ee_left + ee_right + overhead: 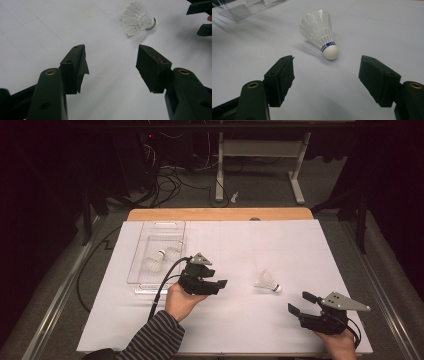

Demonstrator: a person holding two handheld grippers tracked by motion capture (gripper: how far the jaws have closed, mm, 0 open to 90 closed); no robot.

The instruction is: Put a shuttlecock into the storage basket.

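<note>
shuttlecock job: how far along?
Looks done: two shuttlecocks lie in the clear tray. In hand: nothing gripped; the right gripper is open and aimed at the loose shuttlecock lying on its side on the white sheet. The left gripper is open too, near the tray. Left, likely: grasp that one and put it in the tray.

The shuttlecock (320, 32) is white — feathers and rounded cork alike — with a blue band bearing white lettering just behind the cork. It lies on a white sheet (280, 245) crossed by faint grey grid lines. Left of the shuttlecock, the clear tray (145, 240) holds two more white shuttlecocks (161, 259). Both the left gripper (215, 278) and right gripper (300, 302) are black — brass-coloured rivets in the jaws. The sleeve (152, 340) is striped grey and black.
</note>
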